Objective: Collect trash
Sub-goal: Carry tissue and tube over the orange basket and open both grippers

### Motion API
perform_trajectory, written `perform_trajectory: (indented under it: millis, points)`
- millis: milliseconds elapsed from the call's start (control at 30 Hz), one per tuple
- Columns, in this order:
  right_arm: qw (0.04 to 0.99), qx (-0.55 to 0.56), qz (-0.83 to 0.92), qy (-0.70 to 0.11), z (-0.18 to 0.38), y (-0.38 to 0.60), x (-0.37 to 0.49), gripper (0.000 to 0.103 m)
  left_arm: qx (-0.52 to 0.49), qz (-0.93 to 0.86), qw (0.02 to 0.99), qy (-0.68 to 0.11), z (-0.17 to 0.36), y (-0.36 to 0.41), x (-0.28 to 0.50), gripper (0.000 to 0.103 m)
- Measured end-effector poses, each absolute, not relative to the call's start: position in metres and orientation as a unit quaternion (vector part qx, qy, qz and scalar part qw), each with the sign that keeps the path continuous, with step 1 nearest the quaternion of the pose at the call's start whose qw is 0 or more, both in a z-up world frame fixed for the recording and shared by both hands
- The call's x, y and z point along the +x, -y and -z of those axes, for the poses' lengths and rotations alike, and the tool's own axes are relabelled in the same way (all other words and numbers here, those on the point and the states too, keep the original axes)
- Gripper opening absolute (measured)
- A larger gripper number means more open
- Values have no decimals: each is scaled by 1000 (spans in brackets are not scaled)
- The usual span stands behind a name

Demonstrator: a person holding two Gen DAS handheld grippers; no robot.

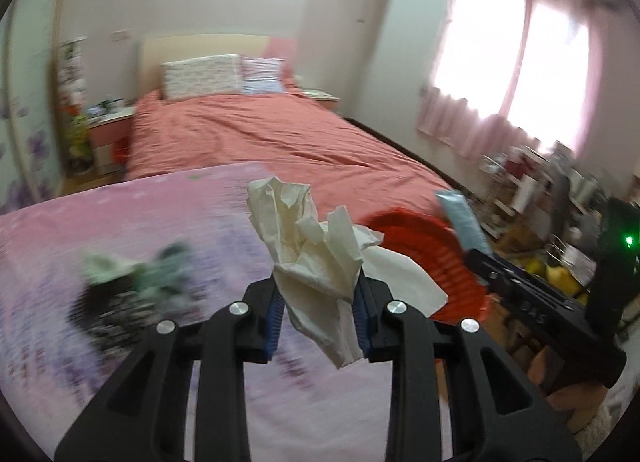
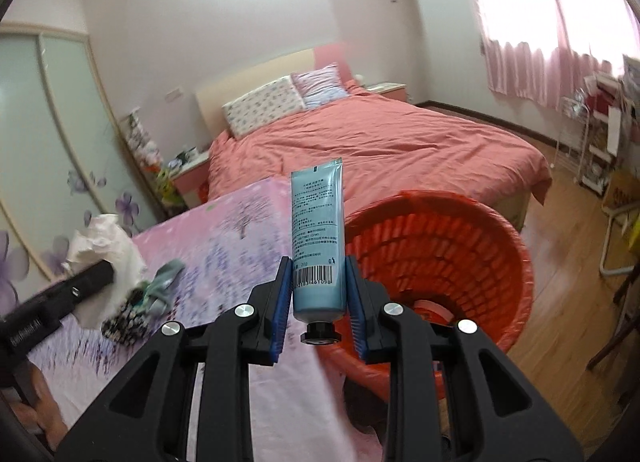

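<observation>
My left gripper is shut on a crumpled white tissue and holds it above the pink patterned surface. My right gripper is shut on a light blue tube with its black cap down, held at the near rim of the red basket. The basket and tube also show at the right of the left wrist view. The tissue and the left gripper show at the left of the right wrist view.
A green and black patterned cloth heap lies on the pink surface. A bed with a red cover stands behind. Shelves with clutter stand at the right on the wooden floor.
</observation>
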State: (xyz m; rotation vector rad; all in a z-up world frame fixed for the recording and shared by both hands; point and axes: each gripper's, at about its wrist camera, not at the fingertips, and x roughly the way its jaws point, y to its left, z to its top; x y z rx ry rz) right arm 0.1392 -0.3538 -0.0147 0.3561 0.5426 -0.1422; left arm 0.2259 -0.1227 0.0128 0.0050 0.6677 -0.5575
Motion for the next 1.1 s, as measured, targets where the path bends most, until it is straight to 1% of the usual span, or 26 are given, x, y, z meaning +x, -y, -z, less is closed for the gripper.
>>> perform_trajectory:
  millis: [100, 267, 433, 533, 567, 600, 667, 833, 933, 967, 1033, 1100]
  points:
    - [943, 190, 77, -263, 18, 373, 143, 27, 13, 306, 892, -332, -4, 170, 235, 30]
    - [937, 212, 92, -261, 27, 404, 153, 27, 31, 339, 874, -347, 15, 226, 253, 30]
    - [932, 228, 98, -265, 40, 421, 160, 27, 42, 354, 859, -368, 39, 261, 269, 32]
    - [927, 237, 98, -273, 51, 432, 169, 28, 46, 347, 852, -390, 56, 273, 284, 43]
    - [925, 241, 100, -275, 54, 434, 169, 30, 47, 342, 851, -395, 58, 274, 287, 52]
    - [924, 245, 100, -277, 55, 436, 170, 41, 47, 334, 853, -399, 63, 275, 292, 59]
    - [922, 250, 105, -275, 58, 439, 169, 56, 48, 323, 855, -402, 68, 275, 297, 62]
    - [924, 229, 115, -284, 59, 426, 160, 57, 50, 302, 862, -403, 72, 255, 301, 71]
    - [924, 220, 115, -292, 60, 418, 158, 60, 47, 289, 865, -407, 71, 236, 299, 75]
    - [923, 218, 115, -294, 59, 416, 158, 62, 48, 284, 867, -407, 70, 229, 297, 78]
    - [923, 215, 110, -298, 59, 411, 158, 62, 58, 263, 875, -403, 65, 211, 289, 87]
    - [924, 210, 105, -303, 58, 402, 158, 63, 64, 250, 879, -401, 60, 195, 282, 92]
